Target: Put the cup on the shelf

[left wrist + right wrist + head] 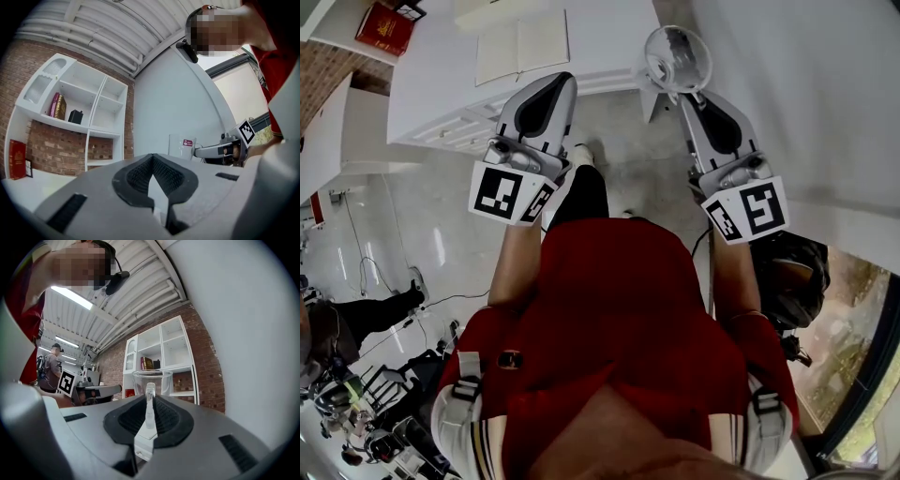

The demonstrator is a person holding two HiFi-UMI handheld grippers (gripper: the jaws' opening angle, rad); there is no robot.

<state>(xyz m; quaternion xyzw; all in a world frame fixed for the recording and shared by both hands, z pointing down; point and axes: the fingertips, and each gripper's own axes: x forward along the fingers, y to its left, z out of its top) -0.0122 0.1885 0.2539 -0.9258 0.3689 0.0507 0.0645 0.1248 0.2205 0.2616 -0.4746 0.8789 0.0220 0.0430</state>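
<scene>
Gripping clear cup (675,56) by its handle, right gripper (686,97) clamped tight, upright for setting on shelf (87,127); left gripper (152,161) closed, empty.

Cup (178,149) sticker (188,143): small red label with pale print, too small to read.
Red book (17,159) cover: gold emblem and lettering, not legible.
Shelf books (58,107): spines show no print that can be made out.
Marker cubes (514,192): black-and-white square patterns only, no letters or digits.
Readable words or numbers: none.
</scene>
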